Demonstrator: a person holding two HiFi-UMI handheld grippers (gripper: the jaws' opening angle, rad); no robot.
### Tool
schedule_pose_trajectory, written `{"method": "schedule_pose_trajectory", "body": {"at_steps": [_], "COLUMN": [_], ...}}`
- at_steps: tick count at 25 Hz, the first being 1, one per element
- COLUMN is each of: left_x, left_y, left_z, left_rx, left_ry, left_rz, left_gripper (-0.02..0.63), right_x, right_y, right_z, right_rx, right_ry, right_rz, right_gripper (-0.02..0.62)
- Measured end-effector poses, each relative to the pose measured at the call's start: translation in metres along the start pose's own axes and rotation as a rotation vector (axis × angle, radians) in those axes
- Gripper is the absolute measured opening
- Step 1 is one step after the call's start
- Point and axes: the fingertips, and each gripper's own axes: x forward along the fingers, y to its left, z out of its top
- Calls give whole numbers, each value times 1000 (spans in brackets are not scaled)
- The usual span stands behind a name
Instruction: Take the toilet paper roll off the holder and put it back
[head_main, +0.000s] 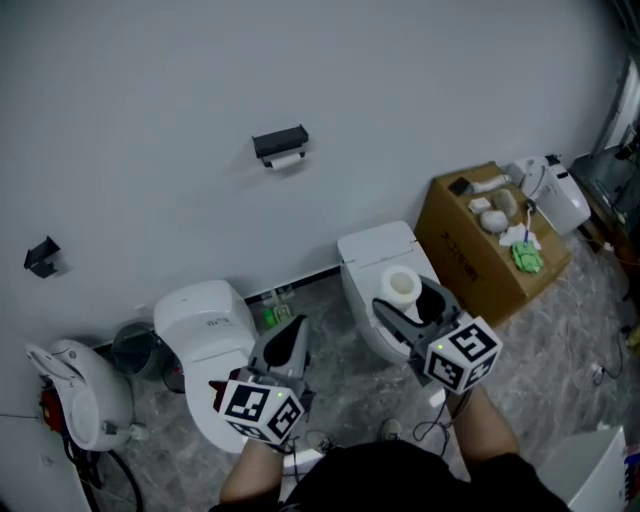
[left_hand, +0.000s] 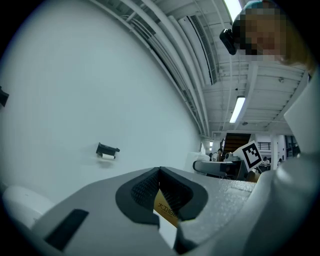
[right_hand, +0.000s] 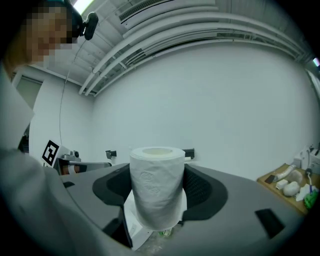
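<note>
A white toilet paper roll (head_main: 401, 285) stands upright between the jaws of my right gripper (head_main: 405, 300), which is shut on it, over the right-hand toilet. In the right gripper view the roll (right_hand: 156, 192) fills the middle, with both dark pads against its sides. The black holder (head_main: 281, 146) is fixed on the wall, up and to the left, with a little white paper under it. It shows small in the left gripper view (left_hand: 107, 150). My left gripper (head_main: 288, 340) is shut with nothing in it, over the left toilet.
Two white toilets (head_main: 205, 330) (head_main: 375, 250) stand against the wall. A cardboard box (head_main: 480, 250) with small items on top is at the right. A second black bracket (head_main: 41, 257) is on the wall at the left, above a white appliance (head_main: 75, 390).
</note>
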Motion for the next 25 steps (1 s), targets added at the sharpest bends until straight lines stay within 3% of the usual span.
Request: {"method": "schedule_pose_trajectory", "body": {"at_steps": [12,19,25], "left_x": [18,13,13], "left_y": [-111,-135,-138], "left_z": [-25,-37,-46], "left_rx": [78,88,82], "left_ry": [2,-5,1], "left_rz": [117,228,274], "left_gripper": [3,3,3], "right_x": [-81,-90,-86], "right_y": [-52,-61,-66], "right_z": [0,-4,-11], "right_rx": [30,36,49], "right_ry": [-41,-43,-35], "right_rz": [137,243,284], "right_gripper": [296,296,296]}}
